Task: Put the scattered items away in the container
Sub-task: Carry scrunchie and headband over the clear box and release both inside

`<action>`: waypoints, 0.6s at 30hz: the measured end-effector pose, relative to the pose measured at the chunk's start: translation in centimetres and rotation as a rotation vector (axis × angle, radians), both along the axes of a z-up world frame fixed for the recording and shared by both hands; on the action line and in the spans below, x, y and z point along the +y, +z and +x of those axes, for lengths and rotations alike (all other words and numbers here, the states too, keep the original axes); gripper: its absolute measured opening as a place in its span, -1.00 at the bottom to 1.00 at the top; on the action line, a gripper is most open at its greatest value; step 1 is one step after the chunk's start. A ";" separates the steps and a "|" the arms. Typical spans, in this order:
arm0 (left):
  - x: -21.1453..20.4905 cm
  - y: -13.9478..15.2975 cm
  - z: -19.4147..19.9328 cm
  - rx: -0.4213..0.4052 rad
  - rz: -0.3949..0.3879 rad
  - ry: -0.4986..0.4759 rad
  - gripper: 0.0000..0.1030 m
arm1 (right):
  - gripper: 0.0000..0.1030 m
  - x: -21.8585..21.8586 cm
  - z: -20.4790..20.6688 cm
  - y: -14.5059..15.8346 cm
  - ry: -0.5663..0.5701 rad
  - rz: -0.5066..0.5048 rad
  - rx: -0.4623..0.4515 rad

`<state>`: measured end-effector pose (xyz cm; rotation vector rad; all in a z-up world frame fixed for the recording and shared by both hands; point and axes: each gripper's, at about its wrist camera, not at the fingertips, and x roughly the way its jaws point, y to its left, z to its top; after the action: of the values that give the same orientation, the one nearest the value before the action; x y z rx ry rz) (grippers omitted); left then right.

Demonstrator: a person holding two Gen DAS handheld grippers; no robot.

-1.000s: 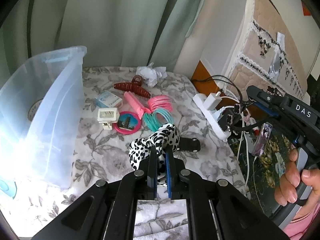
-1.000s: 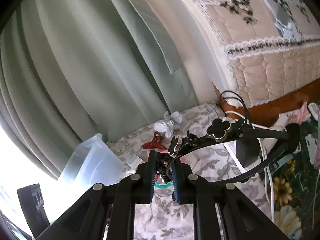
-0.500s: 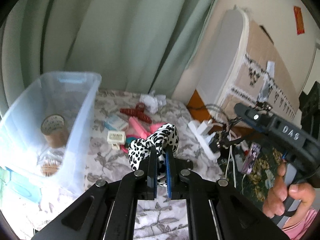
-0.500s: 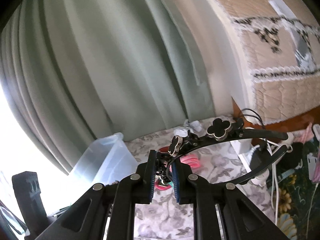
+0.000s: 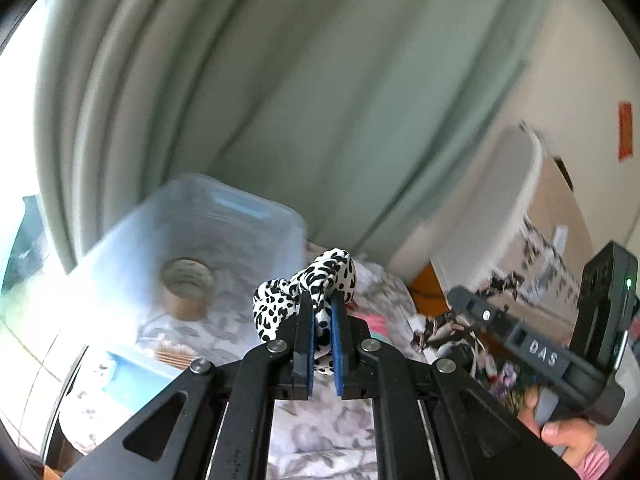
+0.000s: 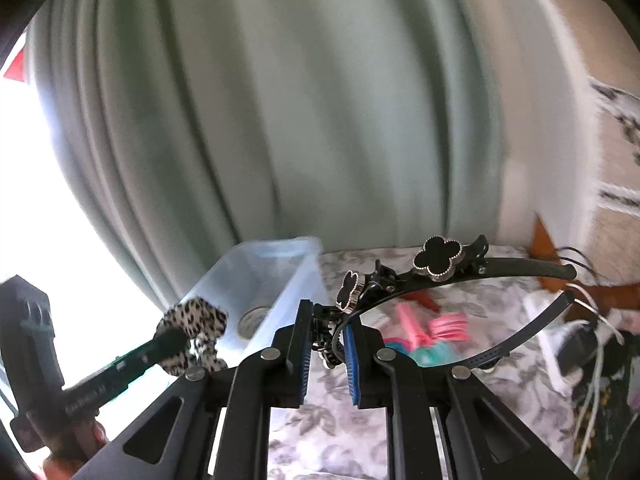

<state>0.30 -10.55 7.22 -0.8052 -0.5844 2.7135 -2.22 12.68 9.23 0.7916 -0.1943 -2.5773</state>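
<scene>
My left gripper point(image 5: 321, 300) is shut on a black-and-white leopard scrunchie point(image 5: 308, 280) and holds it in the air beside the clear plastic container point(image 5: 256, 208). It also shows in the right wrist view point(image 6: 176, 340) with the scrunchie point(image 6: 196, 320). My right gripper point(image 6: 326, 320) is shut on a black headband point(image 6: 460, 268) with black clover ornaments, held above the floral cloth to the right of the container point(image 6: 296, 276). Inside the container stand a tape roll point(image 5: 186, 288) and a bundle of sticks point(image 5: 174, 354).
Pink and teal hair items point(image 6: 428, 332) and a red claw clip point(image 6: 420, 300) lie on the floral cloth point(image 6: 320, 428). A white power strip with cables point(image 6: 560, 332) sits at the right. Green curtains point(image 5: 280, 100) hang behind, and a mattress point(image 5: 540, 208) leans at the right.
Both grippers have risen and swung left towards the container with their items still held. The container's inside now shows more fully in the left wrist view.
</scene>
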 end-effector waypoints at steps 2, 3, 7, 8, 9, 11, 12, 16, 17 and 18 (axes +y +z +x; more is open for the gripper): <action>-1.5 -0.3 -0.1 0.000 0.015 0.034 -0.87 | -0.69 -1.8 -0.3 -0.1 0.044 0.013 -0.006; -2.3 -0.6 -0.4 -0.004 0.024 0.054 -0.87 | -0.69 -2.8 -0.5 -0.2 0.066 0.020 -0.009; -4.6 -1.8 -1.3 -0.026 0.054 0.112 -0.87 | -0.69 -6.5 -1.2 -0.4 0.153 0.047 -0.021; -5.0 -2.1 -1.5 -0.031 0.055 0.122 -0.87 | -0.69 -7.4 -1.4 -0.4 0.175 0.053 -0.025; -5.3 -2.4 -1.7 -0.037 0.054 0.128 -0.87 | -0.69 -8.0 -1.5 -0.4 0.190 0.055 -0.021; -5.8 -3.2 -2.2 -0.052 0.056 0.136 -0.87 | -0.69 -9.0 -1.9 -0.3 0.214 0.057 -0.013; -6.1 -3.6 -2.5 -0.061 0.058 0.139 -0.87 | -0.69 -9.6 -2.3 -0.5 0.230 0.054 -0.011; -6.8 -5.2 -3.5 -0.100 0.074 0.145 -0.87 | -0.69 -12.2 -3.4 -1.6 0.295 0.068 -0.021; -7.1 -5.5 -3.7 -0.108 0.084 0.148 -0.87 | -0.68 -12.8 -3.6 -1.9 0.307 0.080 -0.019; -7.3 -5.8 -3.9 -0.116 0.089 0.152 -0.87 | -0.67 -13.4 -3.7 -2.2 0.320 0.094 -0.016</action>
<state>-3.63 -17.83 1.41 -0.9357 -0.8175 2.7662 -5.87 -0.74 7.02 0.8046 0.0466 -2.2919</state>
